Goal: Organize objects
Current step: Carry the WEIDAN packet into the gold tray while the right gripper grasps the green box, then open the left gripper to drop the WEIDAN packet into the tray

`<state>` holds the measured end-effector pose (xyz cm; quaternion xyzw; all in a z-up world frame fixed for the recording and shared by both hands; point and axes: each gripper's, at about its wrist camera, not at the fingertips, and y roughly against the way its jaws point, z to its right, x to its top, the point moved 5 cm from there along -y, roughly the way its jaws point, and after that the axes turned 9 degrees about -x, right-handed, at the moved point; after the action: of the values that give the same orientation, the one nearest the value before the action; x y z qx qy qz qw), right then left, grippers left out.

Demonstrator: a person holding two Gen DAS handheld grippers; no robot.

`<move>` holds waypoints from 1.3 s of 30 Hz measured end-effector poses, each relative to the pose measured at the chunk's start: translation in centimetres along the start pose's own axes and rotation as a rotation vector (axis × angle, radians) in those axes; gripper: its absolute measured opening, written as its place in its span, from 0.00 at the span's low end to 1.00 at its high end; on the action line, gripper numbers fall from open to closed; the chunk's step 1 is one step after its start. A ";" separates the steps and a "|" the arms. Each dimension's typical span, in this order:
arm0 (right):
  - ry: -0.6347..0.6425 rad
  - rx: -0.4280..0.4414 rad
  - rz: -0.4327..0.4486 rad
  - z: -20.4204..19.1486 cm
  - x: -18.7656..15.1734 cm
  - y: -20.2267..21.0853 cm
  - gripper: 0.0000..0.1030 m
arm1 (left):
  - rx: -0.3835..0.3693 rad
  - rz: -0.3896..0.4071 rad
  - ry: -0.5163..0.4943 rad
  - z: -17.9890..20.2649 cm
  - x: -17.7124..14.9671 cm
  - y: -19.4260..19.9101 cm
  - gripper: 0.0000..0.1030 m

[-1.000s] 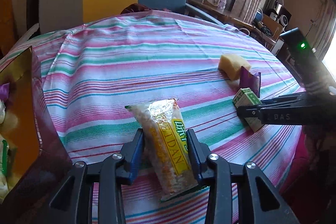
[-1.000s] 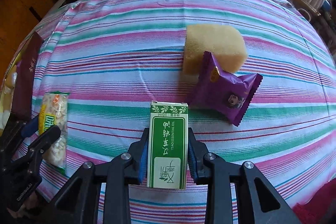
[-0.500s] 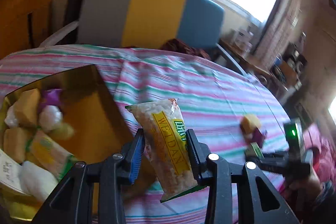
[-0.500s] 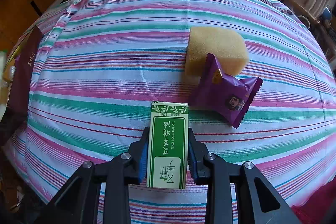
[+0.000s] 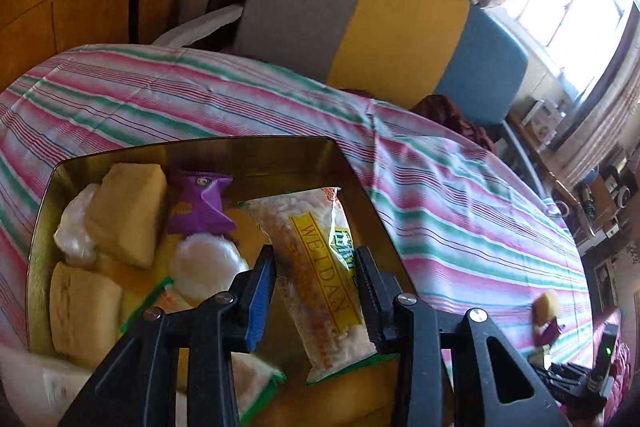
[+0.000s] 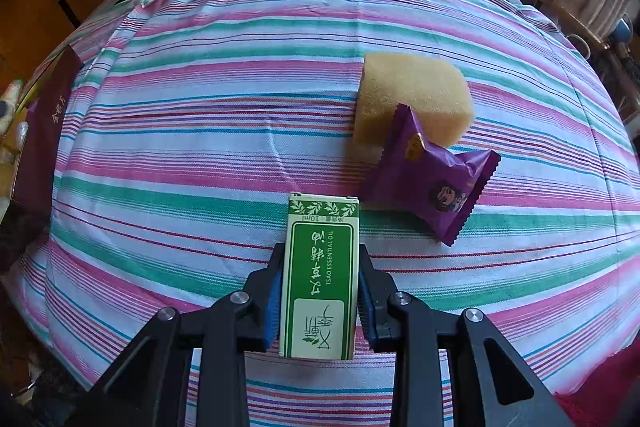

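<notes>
Striped pink-green cloth on table [image 6: 224, 99] | left gripper [image 5: 316, 275]: fingers clamp yellow-labelled clear snack packet [image 5: 320, 279], long axis along fingers, over open gold tin box [image 5: 256, 147]; we judge release straight down | right gripper [image 6: 320, 287]: fingers grip green-white carton [image 6: 320, 275].

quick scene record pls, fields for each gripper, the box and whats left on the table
left gripper: shut on WEIDAN snack pack, held over the gold box
right gripper: shut on green essential oil carton, low over the striped tablecloth
gold box: open, holds yellow sponges, a purple packet, white wrapped pieces and a green-edged snack pack
left on table: yellow sponge with purple snack packet leaning on it
</notes>
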<state>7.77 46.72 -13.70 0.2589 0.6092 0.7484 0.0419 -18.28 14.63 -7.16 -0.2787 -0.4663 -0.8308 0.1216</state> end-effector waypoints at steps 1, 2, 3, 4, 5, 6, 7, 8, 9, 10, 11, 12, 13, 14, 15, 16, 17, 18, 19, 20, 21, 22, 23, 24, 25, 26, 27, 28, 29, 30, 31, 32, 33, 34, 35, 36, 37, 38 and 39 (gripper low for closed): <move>0.000 0.001 0.000 0.0 0.1 -0.1 0.31 | 0.006 -0.004 0.001 -0.2 0.3 -0.4 0.38; 0.000 0.000 0.000 0.0 0.0 0.0 0.31 | 0.014 -0.005 0.001 -0.4 0.7 -0.9 0.38; 0.000 0.000 0.000 0.0 0.0 0.0 0.31 | 0.024 -0.007 -0.002 -0.5 1.2 -1.4 0.38; 0.000 0.000 0.000 0.0 0.0 0.0 0.31 | 0.037 -0.012 -0.006 -0.7 1.6 -2.0 0.38; 0.000 0.000 0.000 0.0 0.0 0.0 0.31 | 0.048 -0.016 -0.003 -0.9 1.8 -2.5 0.38; 0.000 0.001 0.001 0.0 0.0 0.0 0.31 | 0.058 -0.025 0.002 -1.2 2.1 -3.1 0.38; 0.000 0.002 0.001 0.0 0.1 0.0 0.31 | 0.063 -0.033 0.004 -1.5 2.4 -3.7 0.38; 0.000 0.002 0.001 0.0 0.2 0.0 0.31 | 0.082 -0.041 0.005 -1.9 2.7 -4.4 0.38; 0.000 0.002 0.001 0.0 0.2 -0.1 0.31 | 0.095 -0.049 0.004 -2.2 2.9 -4.9 0.38; 0.000 0.002 0.001 0.0 0.2 -0.1 0.31 | 0.107 -0.059 0.001 -2.5 3.1 -5.5 0.38; 0.000 0.002 0.002 0.0 0.2 -0.1 0.31 | 0.124 -0.066 0.002 -3.0 3.3 -6.0 0.38; 0.000 0.002 0.001 0.0 0.3 -0.2 0.31 | 0.145 -0.084 0.003 -3.5 3.3 -6.8 0.38; 0.000 0.002 0.001 0.0 0.3 -0.2 0.31 | 0.158 -0.101 0.008 -3.9 3.4 -7.3 0.38; 0.000 0.002 0.002 0.0 0.3 -0.1 0.31 | 0.167 -0.112 0.015 -4.3 3.3 -7.6 0.38; 0.000 0.002 0.002 0.0 0.3 -0.1 0.31 | 0.167 -0.112 0.023 -4.5 3.3 -7.8 0.39; -0.001 0.002 0.002 0.0 0.3 -0.1 0.31 | 0.165 -0.109 0.023 -4.6 3.3 -7.9 0.39; -0.001 0.002 0.002 0.0 0.3 -0.1 0.31 | 0.165 -0.109 0.022 -4.7 3.3 -7.9 0.40; -0.001 0.002 0.002 0.0 0.3 -0.1 0.31 | 0.169 -0.110 0.023 -4.7 3.3 -7.8 0.41; -0.001 0.001 0.002 0.0 0.3 -0.1 0.31 | 0.174 -0.111 0.023 -4.7 3.3 -7.7 0.41; 0.000 0.001 0.002 0.0 0.3 -0.1 0.31 | 0.176 -0.110 0.019 -4.6 3.3 -7.6 0.41; -0.001 0.001 0.002 0.0 0.3 -0.1 0.31 | 0.180 -0.103 0.009 -4.5 3.3 -7.3 0.41; -0.001 0.001 0.002 0.0 0.3 -0.1 0.31 | 0.185 -0.092 -0.001 -4.3 3.3 -6.9 0.42; -0.001 0.001 0.002 0.0 0.3 -0.1 0.31 | 0.187 -0.083 -0.009 -4.1 3.3 -6.6 0.42; -0.001 0.001 0.002 0.0 0.3 -0.1 0.31 | 0.187 -0.071 -0.014 -3.9 3.4 -6.2 0.43; -0.001 0.001 0.002 0.0 0.3 -0.1 0.31 | 0.189 -0.058 -0.020 -3.7 3.4 -5.7 0.43; -0.001 0.000 0.002 0.0 0.3 -0.1 0.31 | 0.191 -0.046 -0.028 -3.5 3.4 -5.3 0.43; 0.000 0.000 0.002 0.0 0.3 -0.1 0.31 | 0.195 -0.038 -0.037 -3.3 3.4 -4.9 0.43; 0.000 0.000 0.003 0.1 0.4 -0.2 0.31 | 0.203 -0.027 -0.048 -3.0 3.3 -4.4 0.43; 0.002 -0.001 0.003 0.1 0.6 -0.3 0.31 | 0.206 -0.018 -0.052 -2.8 3.4 -4.1 0.43; 0.004 -0.003 0.004 0.1 0.7 -0.3 0.31 | 0.204 -0.003 -0.055 -2.4 3.2 -3.4 0.43; 0.005 -0.004 0.005 0.1 0.8 -0.4 0.31 | 0.199 0.008 -0.063 -1.9 3.0 -2.9 0.43; 0.007 -0.005 0.005 0.1 0.9 -0.3 0.31 | 0.194 0.016 -0.078 -1.4 2.6 -2.3 0.43; 0.009 -0.007 0.006 0.1 0.9 -0.4 0.31 | 0.192 0.026 -0.096 -0.7 2.2 -1.7 0.43; 0.012 -0.009 0.007 0.1 1.1 -0.4 0.31 | 0.190 0.034 -0.108 -0.1 1.7 -1.0 0.43; 0.014 -0.012 0.008 0.0 1.2 -0.5 0.31 | 0.181 0.040 -0.122 0.5 1.2 -0.4 0.43; 0.017 -0.015 0.010 0.0 1.3 -0.6 0.31 | 0.170 0.047 -0.141 1.3 0.6 0.3 0.43; 0.020 -0.018 0.010 0.0 1.4 -0.7 0.31 | 0.165 0.052 -0.158 1.8 0.1 1.0 0.43; 0.021 -0.020 0.011 -0.1 1.4 -0.7 0.31 | 0.160 0.057 -0.173 2.3 -0.5 1.6 0.43; 0.023 -0.022 0.012 -0.2 1.4 -0.7 0.31 | 0.151 0.060 -0.188 2.9 -1.2 2.3 0.43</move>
<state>6.33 47.24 -13.91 0.2537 0.5999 0.7581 0.0333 -15.21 15.72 -5.06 -0.3593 -0.5285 -0.7593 0.1226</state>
